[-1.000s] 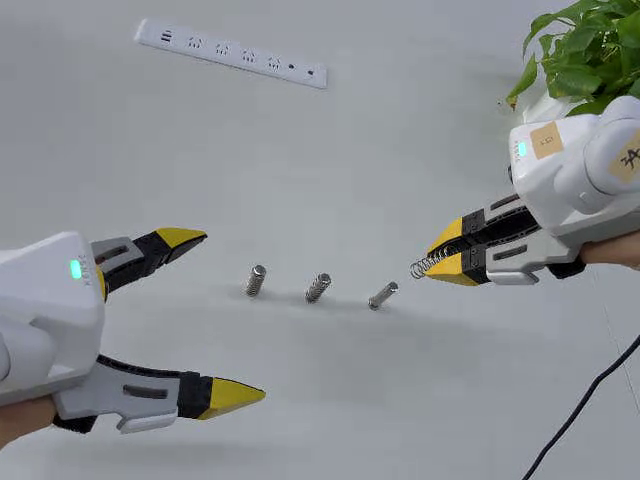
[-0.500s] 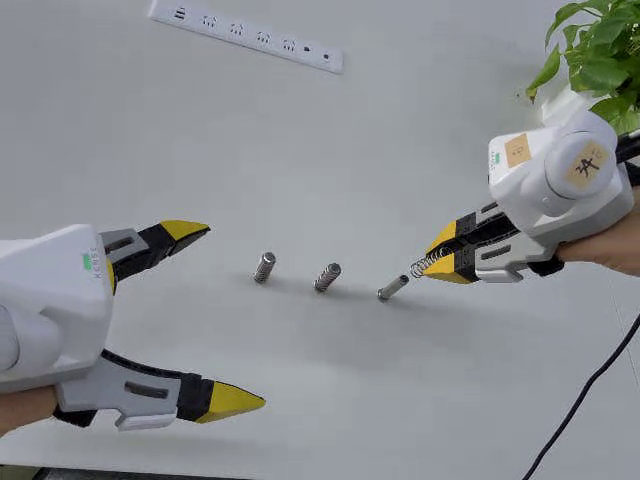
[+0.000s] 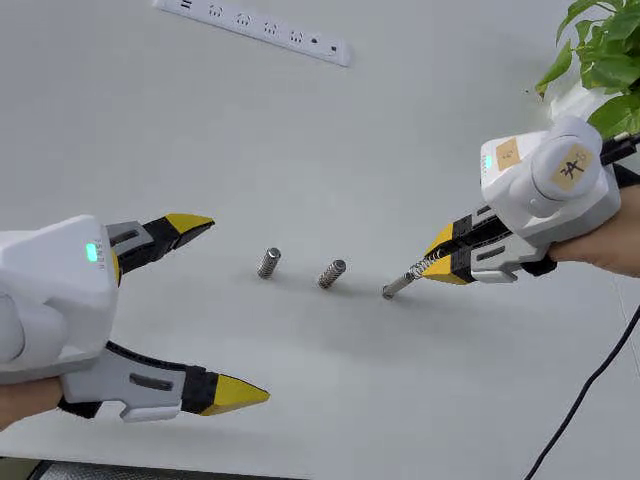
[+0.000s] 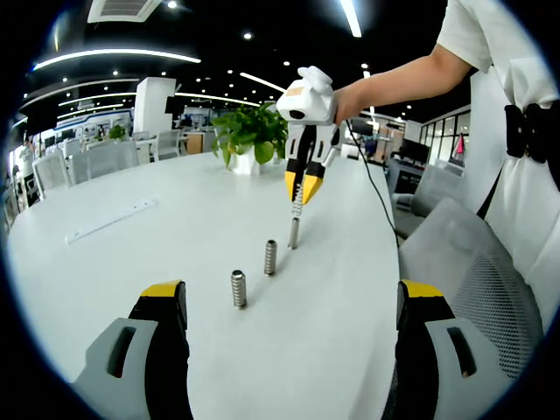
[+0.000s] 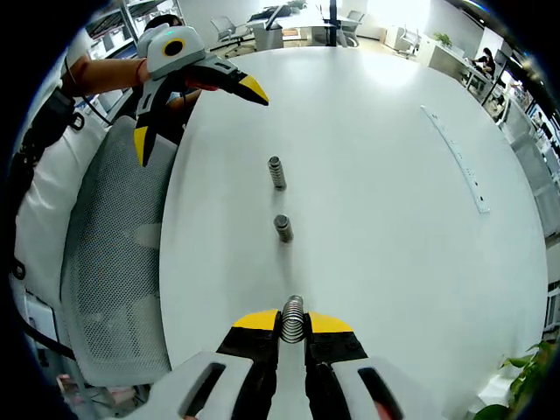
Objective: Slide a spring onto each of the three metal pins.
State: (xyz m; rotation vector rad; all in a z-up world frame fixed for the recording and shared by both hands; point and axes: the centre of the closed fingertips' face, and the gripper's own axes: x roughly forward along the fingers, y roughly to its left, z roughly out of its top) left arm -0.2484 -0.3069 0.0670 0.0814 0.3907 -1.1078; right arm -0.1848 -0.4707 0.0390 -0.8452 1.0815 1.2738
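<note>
Three short metal pins stand in a row on the white table. The left pin (image 3: pixel 269 262) and middle pin (image 3: pixel 332 273) each carry a spring. The right pin (image 3: pixel 394 289) is bare and leans toward my right gripper (image 3: pixel 436 258). That gripper is shut on a spring (image 3: pixel 424 267), whose free end meets the pin's top. In the right gripper view the spring (image 5: pixel 292 316) sticks out between the shut jaws, hiding the bare pin. My left gripper (image 3: pixel 235 308) hovers open, well left of the pins. In the left gripper view the held spring (image 4: pixel 297 206) hangs just over the far pin (image 4: pixel 293 233).
A white power strip (image 3: pixel 255 22) lies at the table's far side. A potted plant (image 3: pixel 600 55) stands at the far right, and a black cable (image 3: pixel 590 390) trails below the right hand. A grey mesh chair (image 5: pixel 114 262) sits off the table's near edge.
My right gripper has carried the spring down and left, so its end now touches the bare pin's top. The left gripper has stayed open in much the same place.
</note>
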